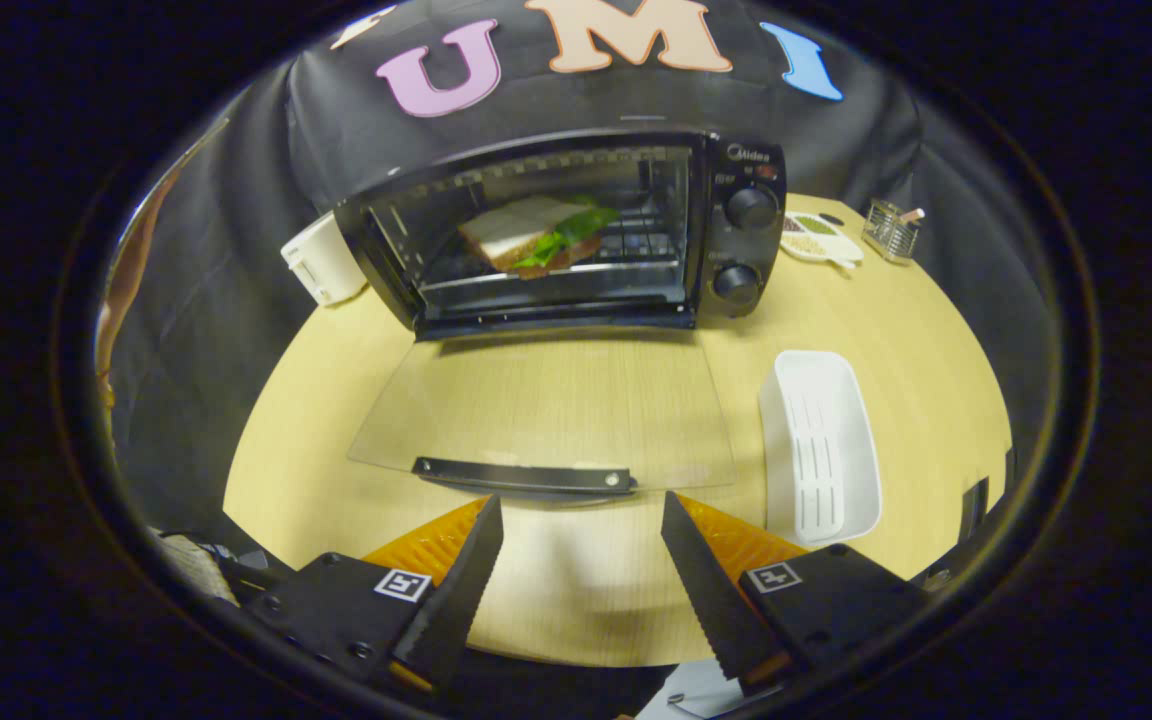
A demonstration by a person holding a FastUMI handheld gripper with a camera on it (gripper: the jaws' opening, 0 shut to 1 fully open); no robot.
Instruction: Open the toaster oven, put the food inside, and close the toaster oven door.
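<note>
1. The toaster oven (576, 235) stands well beyond the gripper's fingers at the far side of the wooden surface (576, 600), its cavity facing the gripper.
2. A sandwich (536, 235) with white bread and green leaves lies on the rack inside the cavity, tilted a little.
3. The glass door (546, 400) is fully down, lying flat toward the gripper; its dark handle (524, 477) is just ahead of the fingertips, apart from them.
4. The gripper (582, 515) hovers above the surface with its fingers spread wide and nothing between them but bare wood.
5. Two black knobs (744, 245) sit one above the other on the oven's control panel, ahead and to the right of the fingers.
6. A white tray (821, 450) with a slotted floor lies on the surface just beyond the right finger, beside the door's right edge.
7. Farther off to the right, past the oven, are a small white divided dish (821, 240) and a wire holder (889, 230).
8. A white container (324, 262) sits against the oven's left side.
</note>
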